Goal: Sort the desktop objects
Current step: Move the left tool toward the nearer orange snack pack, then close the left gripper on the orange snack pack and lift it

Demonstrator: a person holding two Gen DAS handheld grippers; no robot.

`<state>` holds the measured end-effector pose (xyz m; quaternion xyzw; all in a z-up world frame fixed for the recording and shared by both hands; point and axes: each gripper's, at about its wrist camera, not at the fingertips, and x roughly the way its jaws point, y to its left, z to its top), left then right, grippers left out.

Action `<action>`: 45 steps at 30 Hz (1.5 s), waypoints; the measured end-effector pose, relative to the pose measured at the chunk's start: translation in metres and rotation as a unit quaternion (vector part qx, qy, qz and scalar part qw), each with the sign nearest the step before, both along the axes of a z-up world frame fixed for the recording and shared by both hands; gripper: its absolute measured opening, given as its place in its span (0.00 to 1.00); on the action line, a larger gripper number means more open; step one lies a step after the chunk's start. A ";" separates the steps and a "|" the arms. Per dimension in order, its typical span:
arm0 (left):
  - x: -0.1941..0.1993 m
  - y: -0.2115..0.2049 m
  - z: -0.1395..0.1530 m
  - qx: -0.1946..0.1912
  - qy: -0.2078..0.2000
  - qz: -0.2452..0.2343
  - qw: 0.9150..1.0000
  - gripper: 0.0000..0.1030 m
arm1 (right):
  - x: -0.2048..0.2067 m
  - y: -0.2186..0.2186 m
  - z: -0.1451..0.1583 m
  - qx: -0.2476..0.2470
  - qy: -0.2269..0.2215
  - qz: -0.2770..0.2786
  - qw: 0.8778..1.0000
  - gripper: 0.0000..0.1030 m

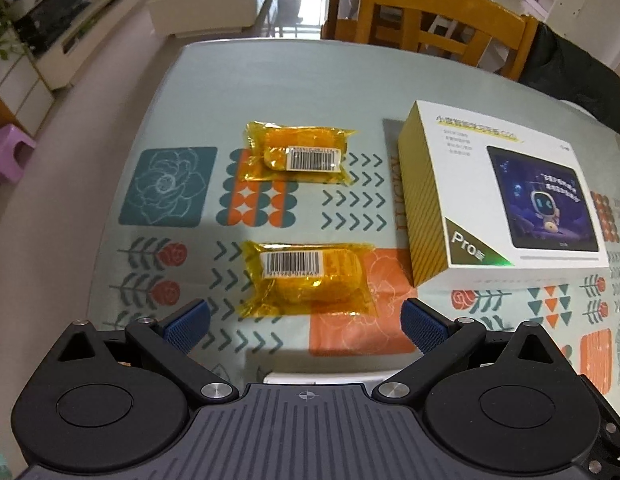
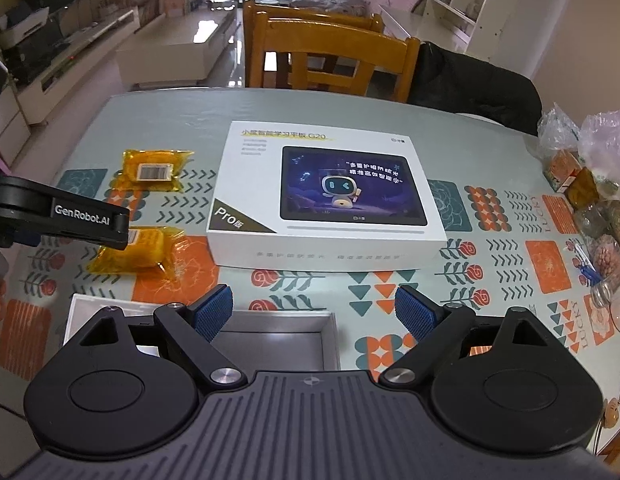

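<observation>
We observed a wooden chair [image 2: 329, 56] at the table's far edge, a low white TV cabinet [image 2: 70, 64] along the left of the frame, white shelving [image 2: 469, 8] upper right, and a glossy floor [image 2: 226, 56] reflecting daylight.

Table [image 2: 389, 116]: rounded far corners, covered by a pale cloth printed with orange and teal flowers, chevrons and triangles.
Tablet box [image 2: 329, 196]: white, flat on the cloth near the middle, a cartoon robot screen on its lid.
Far yellow packet [image 1: 298, 156]: barcode label up, left of the box, apart from it.
Near yellow packet [image 1: 310, 278]: barcode label up, closer to the near edge, well apart from the far packet.
Open tray [image 2: 329, 324]: white-rimmed with a grey inside, at the near edge.
Plastic bags and jars [image 2: 589, 184]: crowded along the right edge.
</observation>
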<state>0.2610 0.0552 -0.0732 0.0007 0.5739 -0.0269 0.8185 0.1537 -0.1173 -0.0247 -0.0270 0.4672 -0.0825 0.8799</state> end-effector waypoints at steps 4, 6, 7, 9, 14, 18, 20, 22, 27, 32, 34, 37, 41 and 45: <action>0.014 -0.005 -0.016 0.011 0.004 -0.001 1.000 1.00 | 0.013 0.003 -0.004 -0.004 0.004 0.004 1.000 1.00; 0.022 -0.007 -0.027 0.019 0.010 0.002 1.000 1.00 | 0.019 0.006 -0.005 -0.006 0.005 0.008 1.000 1.00; 0.026 -0.007 -0.032 0.019 0.015 0.004 1.000 1.00 | 0.022 0.007 -0.006 -0.007 0.007 0.010 1.000 1.00; 0.033 -0.007 -0.043 0.017 0.024 0.009 1.000 1.00 | 0.026 0.010 -0.009 -0.010 0.011 0.015 1.000 1.00; 0.043 -0.009 -0.062 0.015 0.031 0.004 0.999 1.00 | 0.033 0.016 -0.016 -0.017 0.026 0.025 0.999 1.00; 0.051 -0.011 -0.074 0.019 0.042 0.003 0.999 1.00 | 0.037 0.020 -0.021 -0.018 0.035 0.029 0.999 1.00; 0.054 -0.011 -0.080 0.017 0.047 0.003 0.999 1.00 | 0.039 0.021 -0.023 -0.018 0.037 0.030 0.999 1.00; 0.056 -0.012 -0.084 0.017 0.051 0.003 0.999 1.00 | 0.040 0.022 -0.025 -0.016 0.040 0.031 0.999 1.00; 0.060 -0.014 -0.099 0.027 0.067 0.005 0.997 1.00 | 0.041 0.022 -0.030 -0.012 0.046 0.031 0.998 1.00; 0.062 -0.014 -0.105 0.028 0.068 0.008 0.997 1.00 | 0.040 0.019 -0.031 -0.009 0.047 0.026 0.999 1.00; 0.061 -0.015 -0.103 0.033 0.060 0.004 0.998 0.96 | 0.039 0.017 -0.031 -0.007 0.046 0.024 0.999 1.00; 0.055 -0.016 -0.094 0.038 0.044 0.001 0.998 0.78 | 0.038 0.015 -0.030 -0.005 0.045 0.021 0.999 1.00; 0.045 -0.015 -0.080 0.035 0.031 -0.001 0.999 0.71 | 0.034 0.013 -0.026 -0.001 0.038 0.019 0.999 1.00; 0.033 -0.013 -0.054 0.030 0.010 -0.001 1.000 0.70 | 0.029 0.010 -0.021 0.005 0.027 0.019 0.999 1.00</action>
